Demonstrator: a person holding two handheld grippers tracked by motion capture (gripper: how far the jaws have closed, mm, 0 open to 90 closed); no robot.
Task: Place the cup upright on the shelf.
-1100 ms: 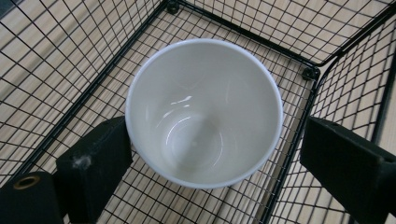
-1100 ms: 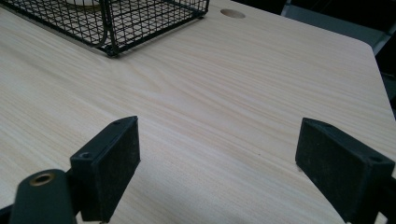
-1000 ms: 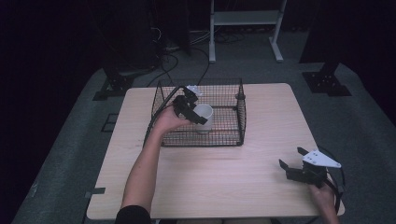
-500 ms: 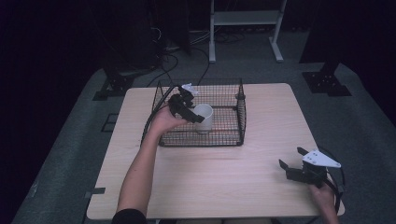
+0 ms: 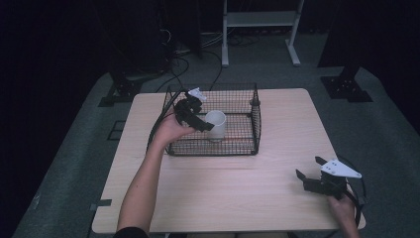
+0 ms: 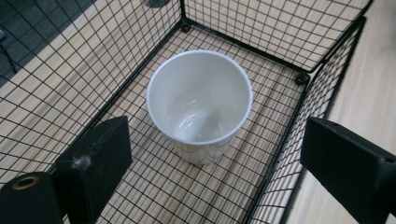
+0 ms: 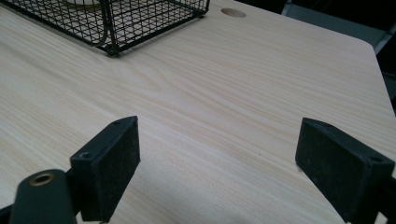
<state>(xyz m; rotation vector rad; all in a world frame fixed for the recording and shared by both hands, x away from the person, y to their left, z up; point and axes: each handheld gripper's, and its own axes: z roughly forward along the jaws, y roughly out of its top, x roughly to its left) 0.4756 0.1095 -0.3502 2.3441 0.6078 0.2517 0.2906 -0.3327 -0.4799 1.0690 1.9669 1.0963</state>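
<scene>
White ceramic cup (image 6: pixel 200 102) stands upright and empty inside our black wire basket (image 5: pixel 247 144); our left gripper (image 6: pixel 215 158) view shows its jaws spread, clear of it. Since a second ago, our left gripper has lifted toward 12 o'clock; our right gripper (image 5: pixel 312 173) rests open at the wooden table's (image 5: pixel 237 193) 4 o'clock.

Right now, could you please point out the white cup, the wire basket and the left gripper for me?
white cup (image 6: pixel 200 100): left gripper view, on its inner wall.
wire basket (image 5: pixel 256 121): high view, on its right wire wall.
left gripper (image 5: pixel 203 125): high view, midway between its fingertips, beside the cup.
</scene>
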